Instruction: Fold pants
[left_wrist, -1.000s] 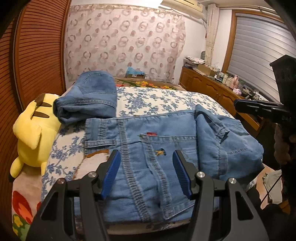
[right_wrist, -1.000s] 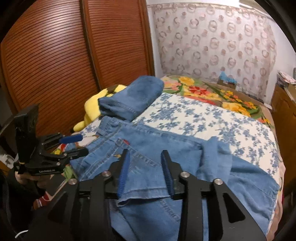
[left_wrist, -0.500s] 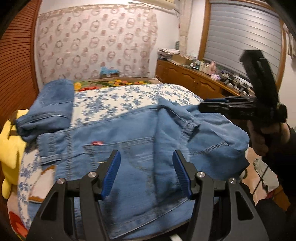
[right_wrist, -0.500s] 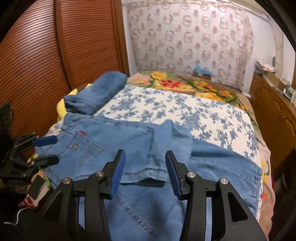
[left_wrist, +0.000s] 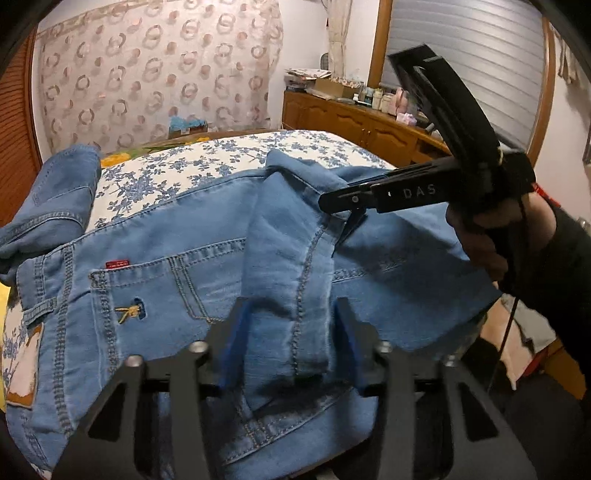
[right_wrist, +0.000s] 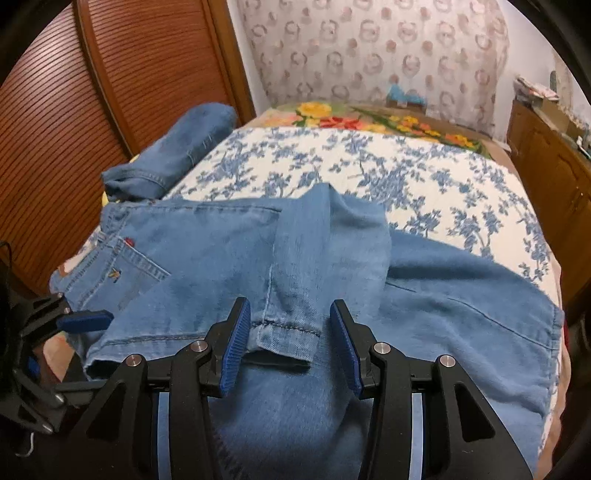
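Two tools, jeans hem edge between

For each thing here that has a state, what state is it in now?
jeans: spread on the bed, one leg folded across
second jeans: folded, lying apart
left gripper: fingers just closing around a denim fold
right gripper: open at the hem
shutter: down

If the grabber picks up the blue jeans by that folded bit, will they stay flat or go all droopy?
Probably droopy. The jeans already sag over the bed edge and bunch into soft folds, so they would likely hang down. They are unlikely to slip much, since the denim looks rough and thickly seamed where the folded leg sits between the left gripper's pads.
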